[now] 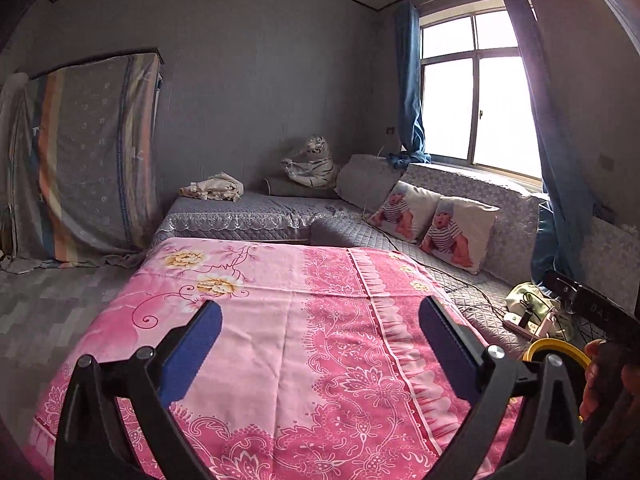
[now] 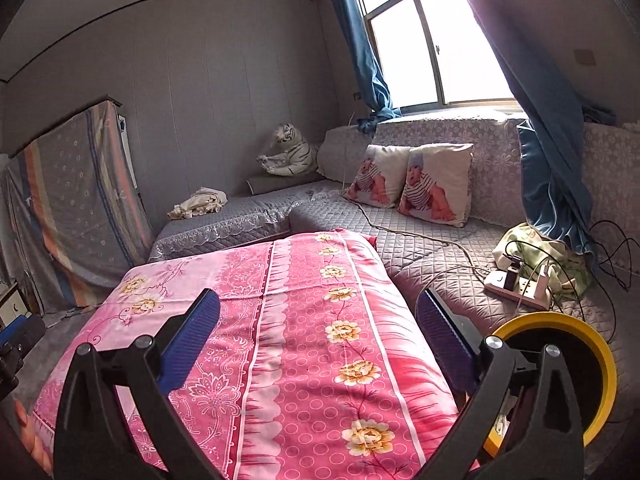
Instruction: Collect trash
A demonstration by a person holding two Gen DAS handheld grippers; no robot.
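Note:
My left gripper (image 1: 320,312) is open and empty above a table covered with a pink floral cloth (image 1: 280,320). My right gripper (image 2: 318,312) is open and empty above the same pink cloth (image 2: 300,320). A round bin with a yellow rim (image 2: 596,364) stands just right of the right gripper, beside the table; its rim also shows in the left wrist view (image 1: 556,346). The other gripper's black body (image 1: 592,308) sits at the right of the left wrist view. No trash item shows on the cloth.
A grey quilted L-shaped sofa (image 2: 420,248) runs behind and right of the table, with two baby-print cushions (image 2: 436,184), a plush white tiger (image 2: 288,156), a crumpled cloth (image 2: 200,204), a power strip with cables (image 2: 516,284) and a green bag (image 2: 536,248). Blue curtains (image 2: 552,184) hang by the window.

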